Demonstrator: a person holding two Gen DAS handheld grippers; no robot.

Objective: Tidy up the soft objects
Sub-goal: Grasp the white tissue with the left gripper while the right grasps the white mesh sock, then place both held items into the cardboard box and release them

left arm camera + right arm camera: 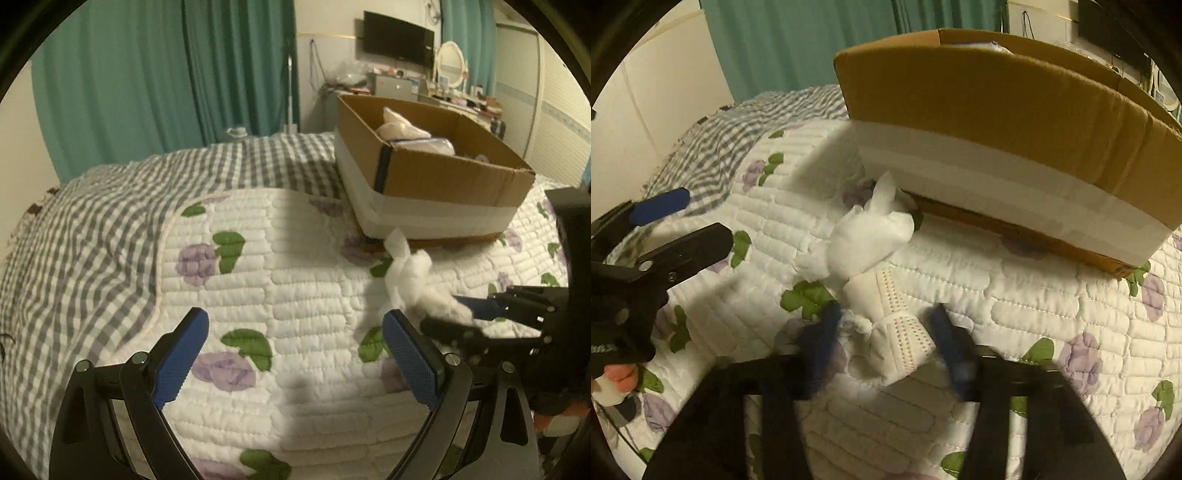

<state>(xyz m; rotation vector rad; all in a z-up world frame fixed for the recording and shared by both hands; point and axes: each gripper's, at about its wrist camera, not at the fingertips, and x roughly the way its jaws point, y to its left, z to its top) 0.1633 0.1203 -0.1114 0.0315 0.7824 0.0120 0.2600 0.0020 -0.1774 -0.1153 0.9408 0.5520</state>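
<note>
A white soft bundle of cloth and stuffing [871,243] hangs in my right gripper [886,328], whose blue pads close on its ribbed end, just above the floral quilt [1015,295] in front of the cardboard box [979,110]. In the left wrist view the same bundle [410,273] sits at the right gripper's tips [461,314], near the box [443,173], which holds white soft items [402,129]. My left gripper [295,354] is open and empty above the quilt, left of the bundle.
The bed carries a grey checked blanket [92,229] to the left. Teal curtains [147,74] hang behind. A dresser with a mirror [450,62] and a wall TV [399,37] stand at the back right.
</note>
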